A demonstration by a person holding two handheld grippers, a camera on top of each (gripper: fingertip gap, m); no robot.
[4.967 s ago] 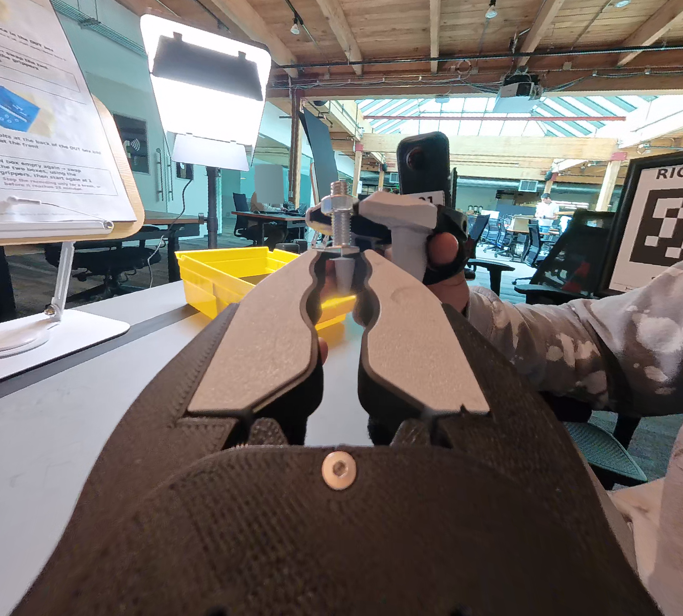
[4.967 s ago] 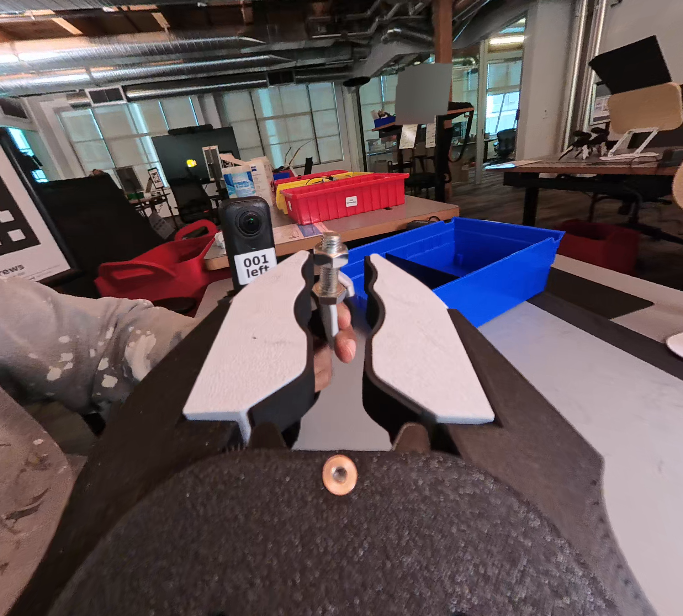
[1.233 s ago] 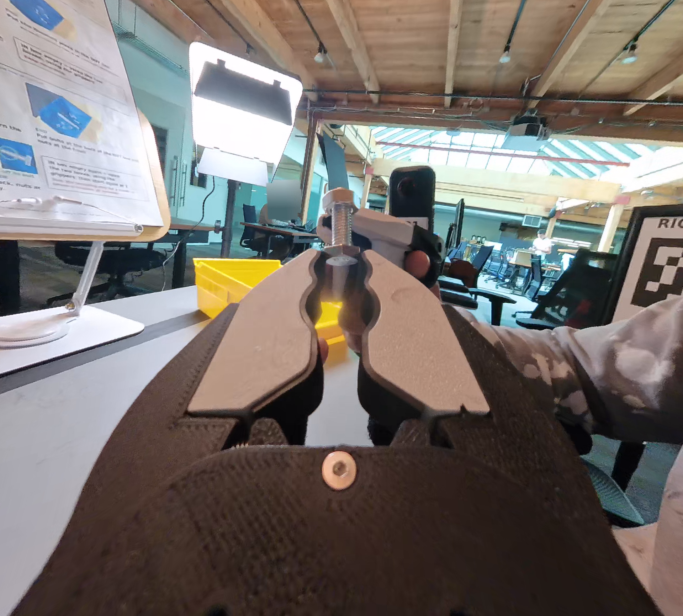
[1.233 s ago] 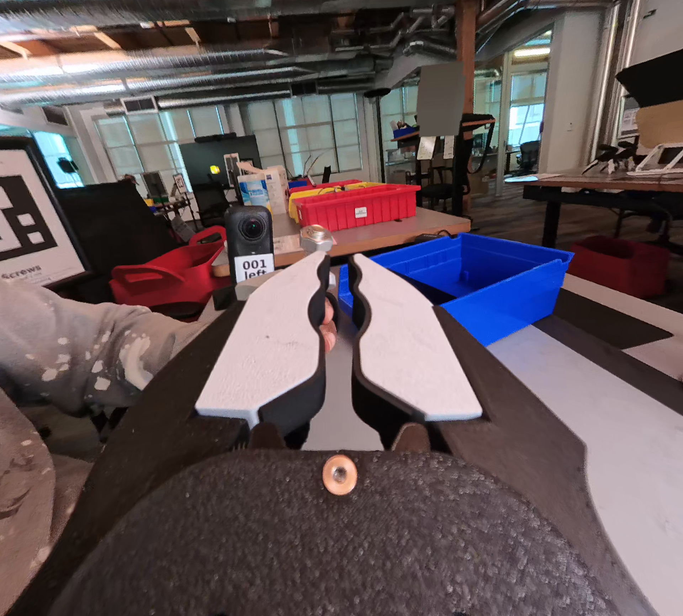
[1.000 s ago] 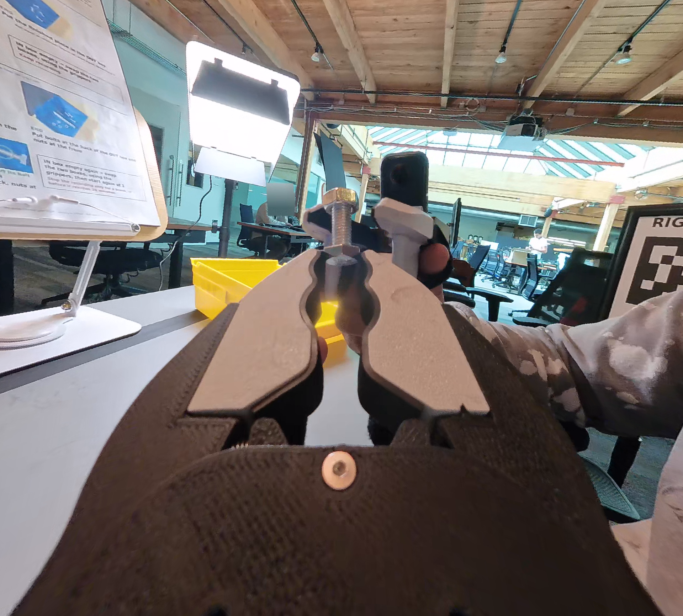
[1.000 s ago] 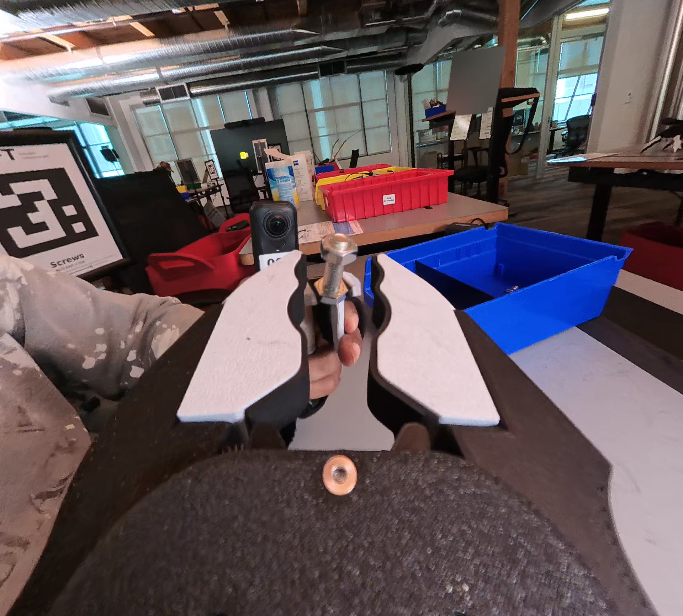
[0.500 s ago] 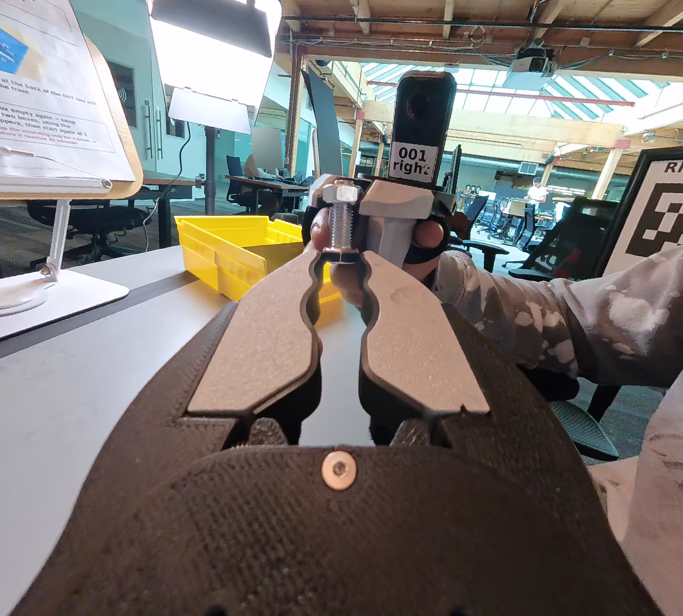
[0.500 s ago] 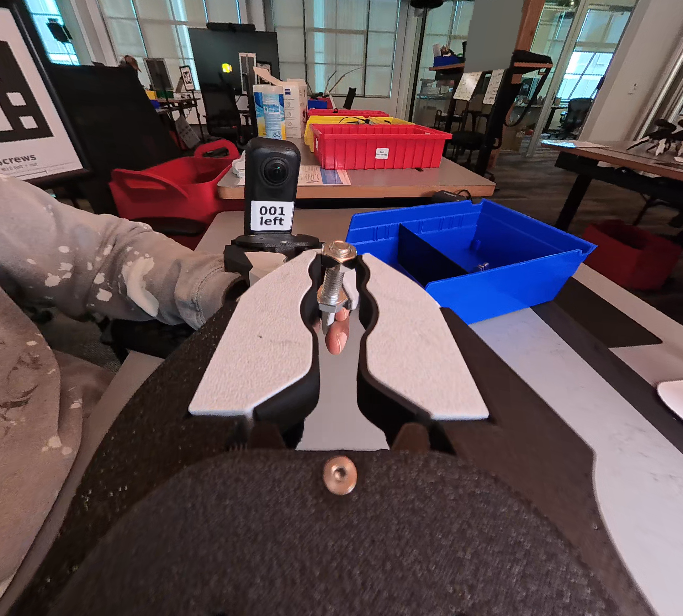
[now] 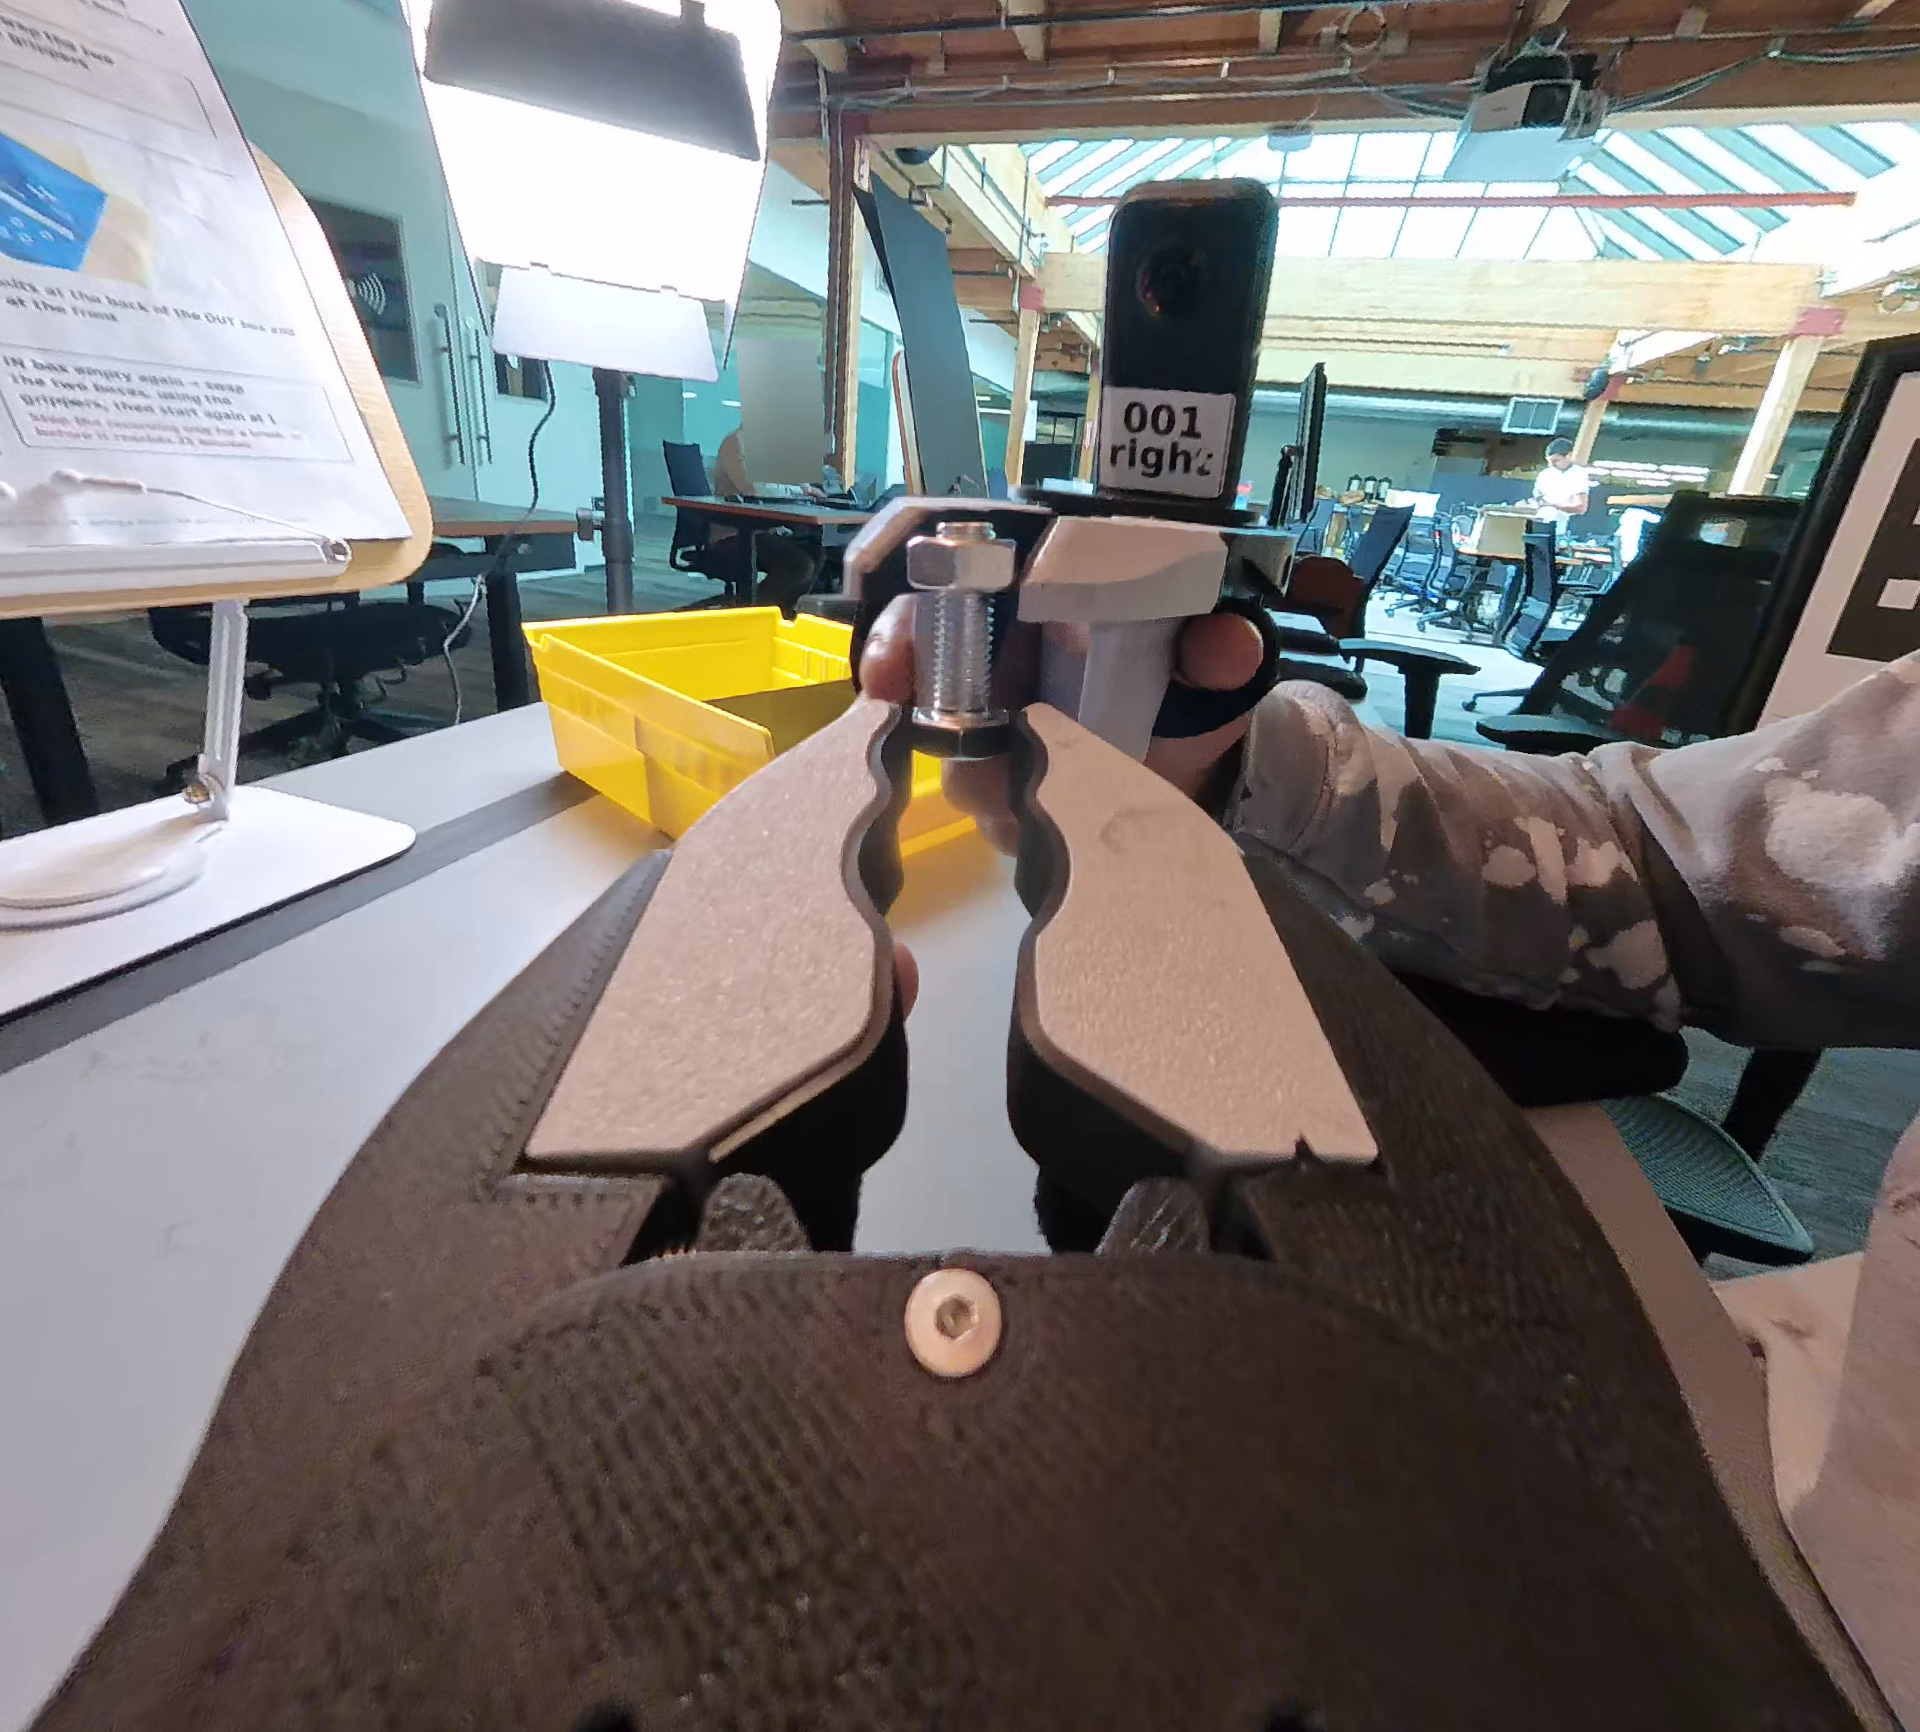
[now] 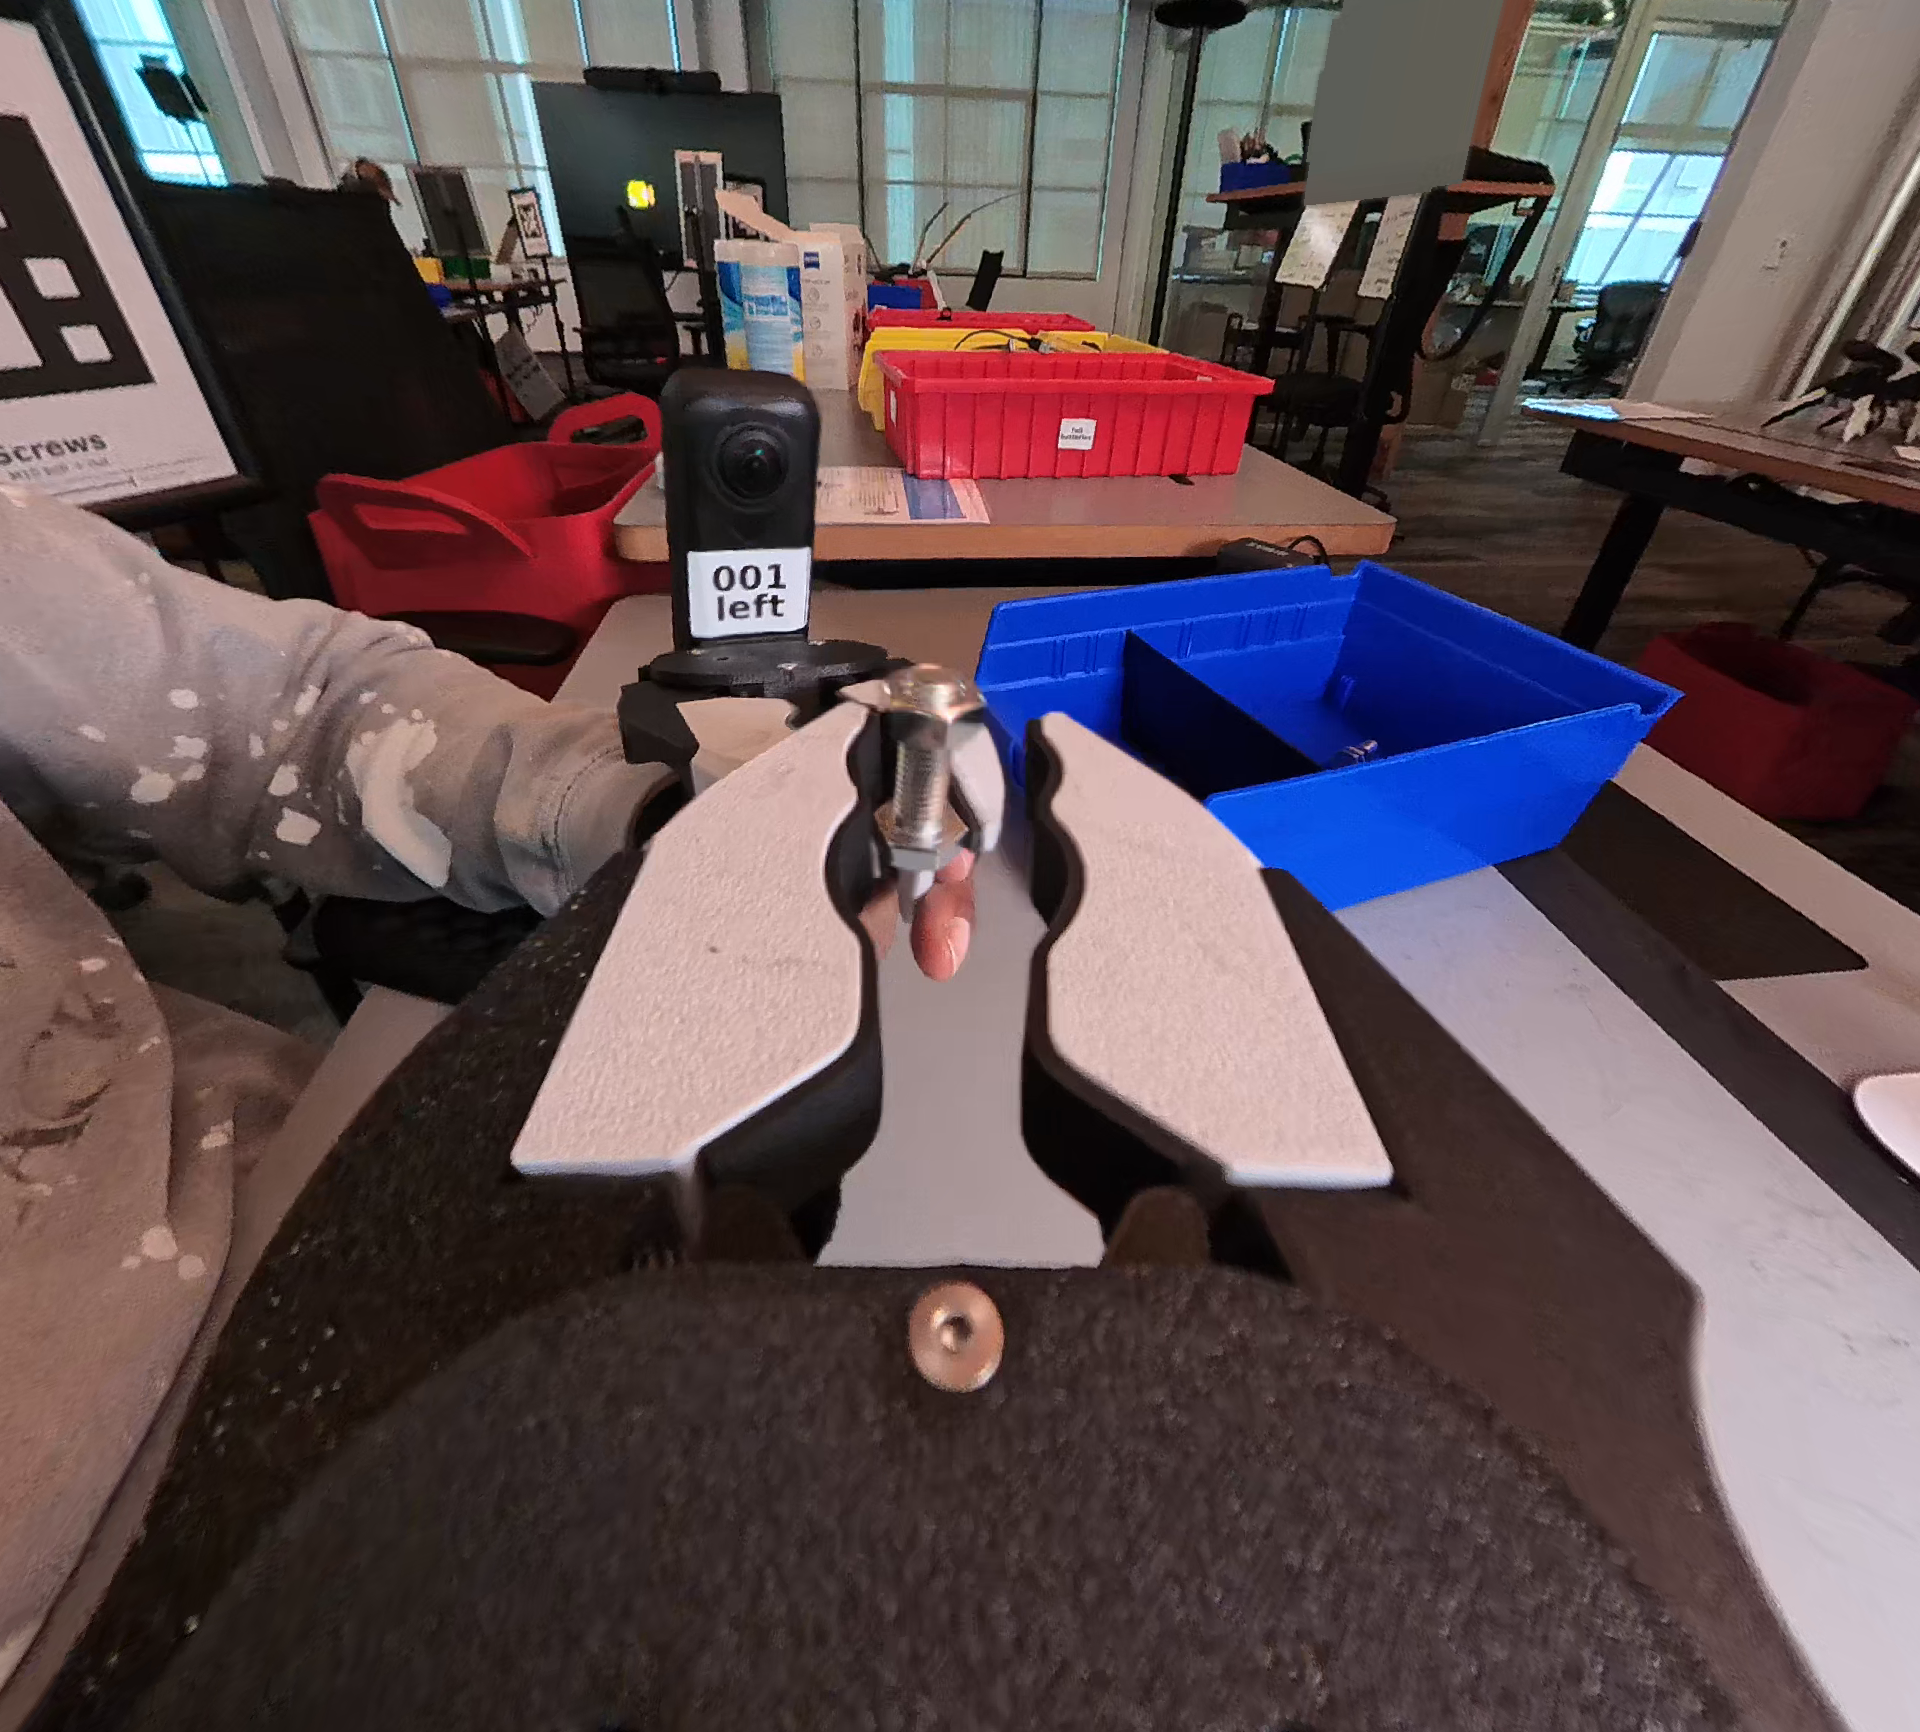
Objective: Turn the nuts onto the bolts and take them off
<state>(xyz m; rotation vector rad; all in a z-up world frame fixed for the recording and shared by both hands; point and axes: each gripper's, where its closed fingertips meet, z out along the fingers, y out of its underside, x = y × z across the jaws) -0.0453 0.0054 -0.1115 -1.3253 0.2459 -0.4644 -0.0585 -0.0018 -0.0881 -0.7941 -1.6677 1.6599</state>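
Observation:
A silver bolt [image 9: 961, 654] stands upright in the air, hex head on top. A nut [image 9: 958, 737] sits low on its thread. My left gripper [image 9: 961, 737] is shut on the nut. In the right wrist view the bolt [image 10: 920, 773] and the nut [image 10: 914, 835] sit at my right gripper [image 10: 951, 726]. Its jaws stand around the bolt head, and a gap shows on the right side. The right gripper also shows in the left wrist view [image 9: 997, 560], level with the bolt head. A bare finger shows behind the bolt.
A yellow bin [image 9: 665, 695] stands on the grey table [image 9: 208, 1111] behind the bolt. A blue divided bin [image 10: 1403, 809] with a small metal part inside is at the right. An instruction sheet on a white stand [image 9: 156, 809] is at the left. Patterned sleeves reach in. Left and right tips are no more than a few centimetres apart.
Over the last second both grippers have come lower over the table. The right jaws closed in around the bolt head, then parted a little. The left stays on the nut.

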